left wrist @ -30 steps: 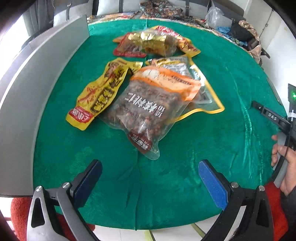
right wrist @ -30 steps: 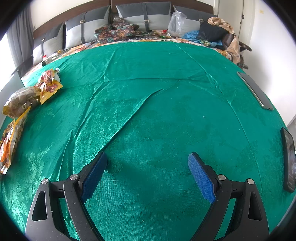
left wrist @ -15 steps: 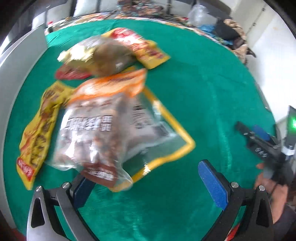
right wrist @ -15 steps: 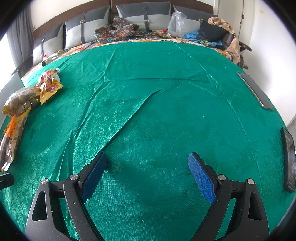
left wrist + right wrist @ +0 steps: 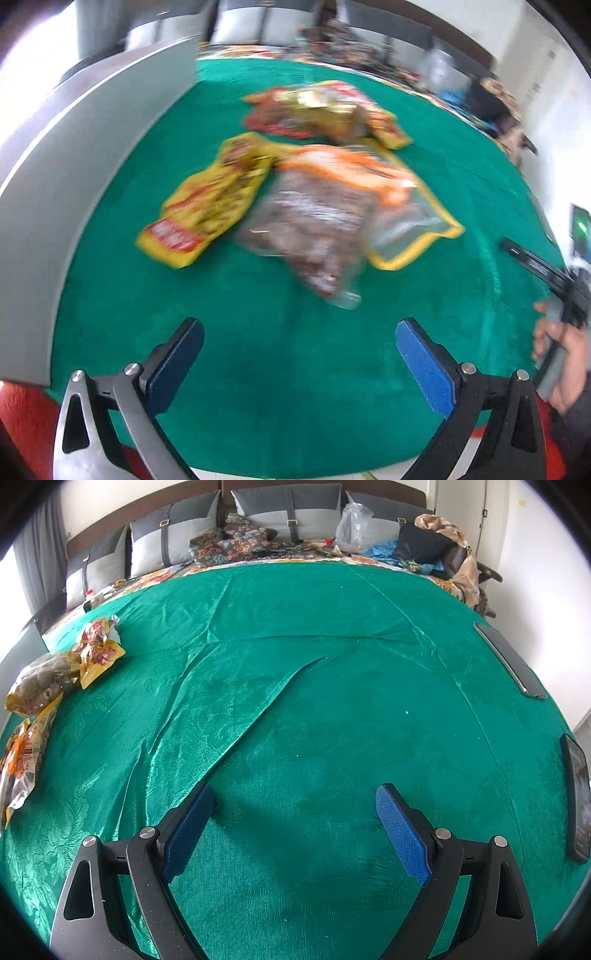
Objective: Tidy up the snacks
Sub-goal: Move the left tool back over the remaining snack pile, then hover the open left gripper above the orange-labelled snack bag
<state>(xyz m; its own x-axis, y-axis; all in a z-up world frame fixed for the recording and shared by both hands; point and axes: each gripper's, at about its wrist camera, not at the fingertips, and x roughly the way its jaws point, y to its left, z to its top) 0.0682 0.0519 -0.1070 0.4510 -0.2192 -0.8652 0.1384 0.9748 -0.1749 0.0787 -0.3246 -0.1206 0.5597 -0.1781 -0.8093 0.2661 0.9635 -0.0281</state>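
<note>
Both wide open and empty: left gripper (image 5: 299,354) poised short of the snacks (image 5: 317,218) heaped just ahead, probably lining up on the blurred clear bag, right gripper (image 5: 294,823) parked over bare cloth (image 5: 332,664), snacks far off left.

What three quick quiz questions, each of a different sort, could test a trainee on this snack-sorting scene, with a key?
1. True or false: the left gripper is clamped on a packet.
2. Multiple choice: the flat yellow foil packet lies on which side of the clear plastic bag of brown nuts in the left wrist view? A) left B) right C) underneath
3. Fill in: between the right gripper's open jaws lies only the green ____.

Key: 1 false; 2 A; 3 cloth.
</note>
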